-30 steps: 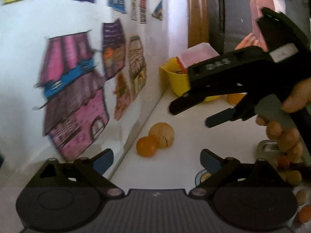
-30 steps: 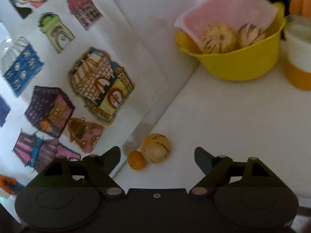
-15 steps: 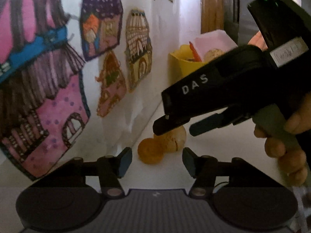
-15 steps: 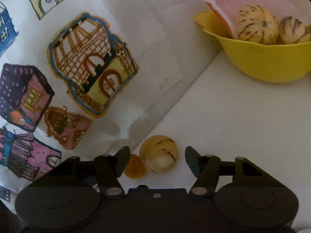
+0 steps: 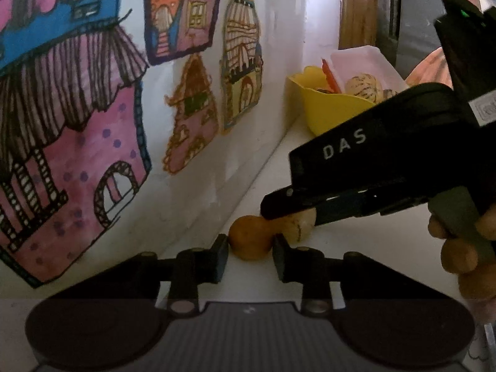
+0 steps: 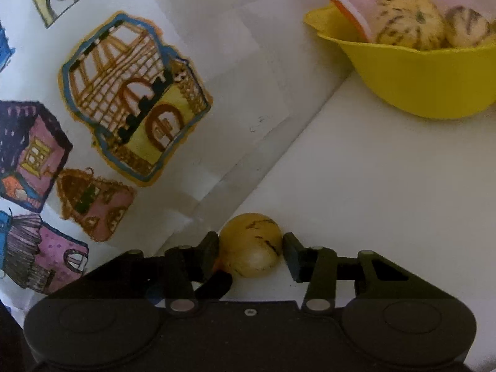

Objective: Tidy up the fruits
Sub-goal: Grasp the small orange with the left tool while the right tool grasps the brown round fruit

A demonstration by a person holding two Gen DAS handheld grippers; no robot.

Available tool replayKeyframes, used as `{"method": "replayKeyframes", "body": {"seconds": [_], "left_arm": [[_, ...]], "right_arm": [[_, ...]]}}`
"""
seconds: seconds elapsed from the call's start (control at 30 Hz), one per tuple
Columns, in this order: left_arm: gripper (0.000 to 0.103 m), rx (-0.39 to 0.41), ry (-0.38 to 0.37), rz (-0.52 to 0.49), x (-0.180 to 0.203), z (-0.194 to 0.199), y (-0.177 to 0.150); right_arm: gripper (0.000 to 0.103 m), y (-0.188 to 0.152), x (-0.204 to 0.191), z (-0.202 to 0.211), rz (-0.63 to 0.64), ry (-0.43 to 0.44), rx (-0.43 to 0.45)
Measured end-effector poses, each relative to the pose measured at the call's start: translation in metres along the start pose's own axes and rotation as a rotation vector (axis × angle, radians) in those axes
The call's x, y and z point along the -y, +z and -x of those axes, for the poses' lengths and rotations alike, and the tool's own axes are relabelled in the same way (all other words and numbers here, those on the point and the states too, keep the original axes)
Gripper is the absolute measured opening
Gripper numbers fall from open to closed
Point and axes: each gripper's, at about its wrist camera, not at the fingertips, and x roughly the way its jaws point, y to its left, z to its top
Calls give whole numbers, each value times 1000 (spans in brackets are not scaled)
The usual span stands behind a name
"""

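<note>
Moved in since a second ago: small orange fruit (image 5: 250,237) now between the narrowed left gripper (image 5: 250,253) fingers, pale streaked fruit (image 6: 251,245) now between the right gripper (image 6: 251,254) fingers, both pairs drawn close but a firm pinch impossible to confirm. Side by side and touching on the white table (image 6: 387,192), at the foot of the wall of house drawings (image 6: 133,99) to the left of both grippers. Farther ahead and right, yellow bowl (image 6: 415,80) with two more streaked fruits (image 6: 406,20).
</note>
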Motion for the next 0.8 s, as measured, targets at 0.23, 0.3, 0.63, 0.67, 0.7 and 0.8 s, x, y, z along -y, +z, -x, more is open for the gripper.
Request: {"method": "replayKeyframes", "body": {"seconds": [0.23,0.3,0.63,0.67,0.7,0.8], "left_arm": [[32,-2,-8,14,-11,19,-10],[32,-5,-6,12,-12,25,-9],[32,-9,-42,15,-13,70,-32],[32,-7,-49,13,-13,76,-35],[32,-9,-54,11,-12,80,-38],[32,-10,-72,4,-17,101,-52]], "right_arm": [[45,-10,4,10,-20,-27,8],[45,-15,6,14,-35,-25,5],[45,-49,-2,39,-38,-47,-5],[45,-53,-4,42,-32,-47,-6],[45,-58,-5,44,-29,-49,-7],[45,-72,-4,58,-20,-49,-13]]}}
